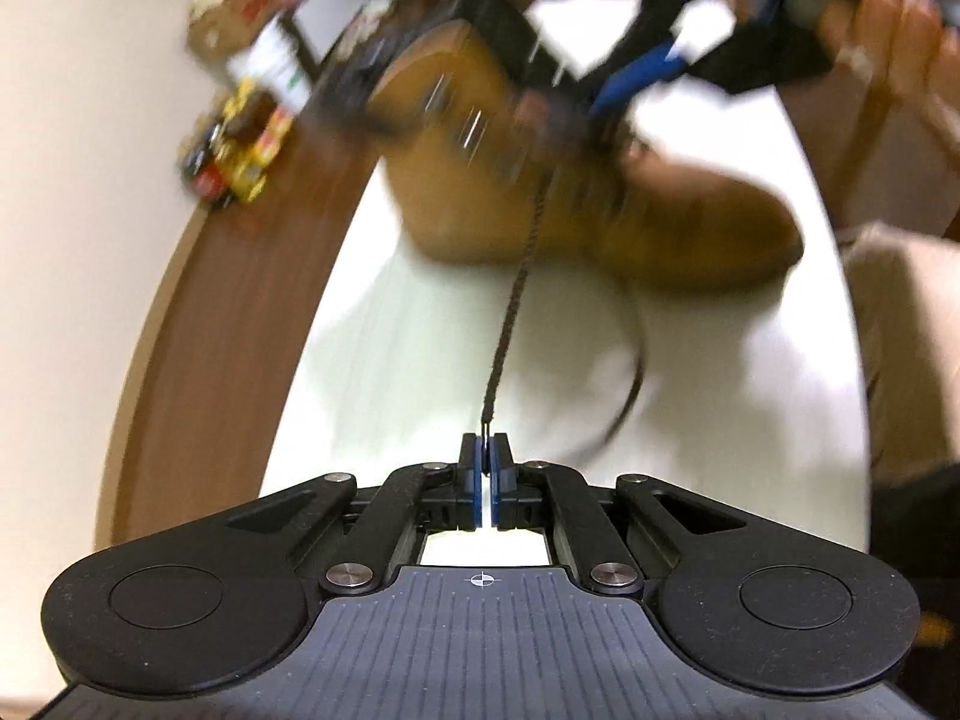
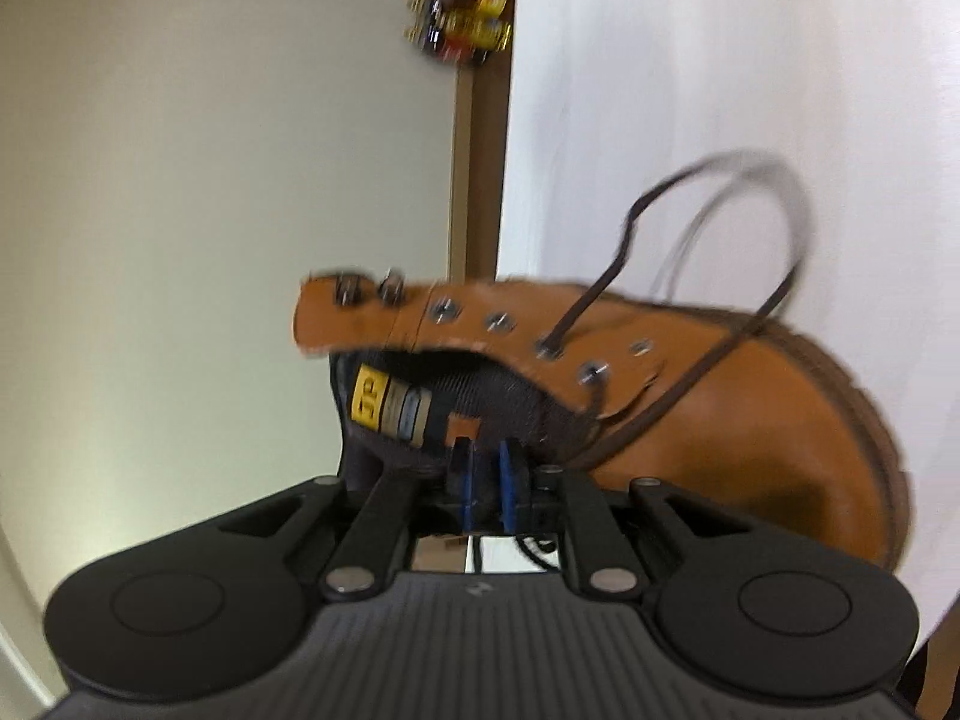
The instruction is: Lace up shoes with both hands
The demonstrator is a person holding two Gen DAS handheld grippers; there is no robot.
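Observation:
A tan leather boot (image 1: 600, 216) lies blurred on the white table (image 1: 420, 372). My left gripper (image 1: 485, 444) is shut on the tip of its dark brown lace (image 1: 516, 300), which runs taut up to the eyelets. Above the boot a hand (image 1: 888, 18) holds the right gripper, its blue finger (image 1: 645, 72) reaching the boot's collar. In the right wrist view the boot (image 2: 750, 420) lies on its side, with a loose loop of lace (image 2: 780, 210) arching over the toe. My right gripper (image 2: 486, 468) sits at the dark tongue (image 2: 480, 402), pads apart and not pressing on anything.
A cluster of small bottles and cans (image 1: 240, 144) (image 2: 465, 6) stands beyond the table's brown wooden edge (image 1: 228, 330). A paper bag (image 1: 228, 6) and boxes sit further back. A beige sleeve (image 1: 900, 312) is at the right.

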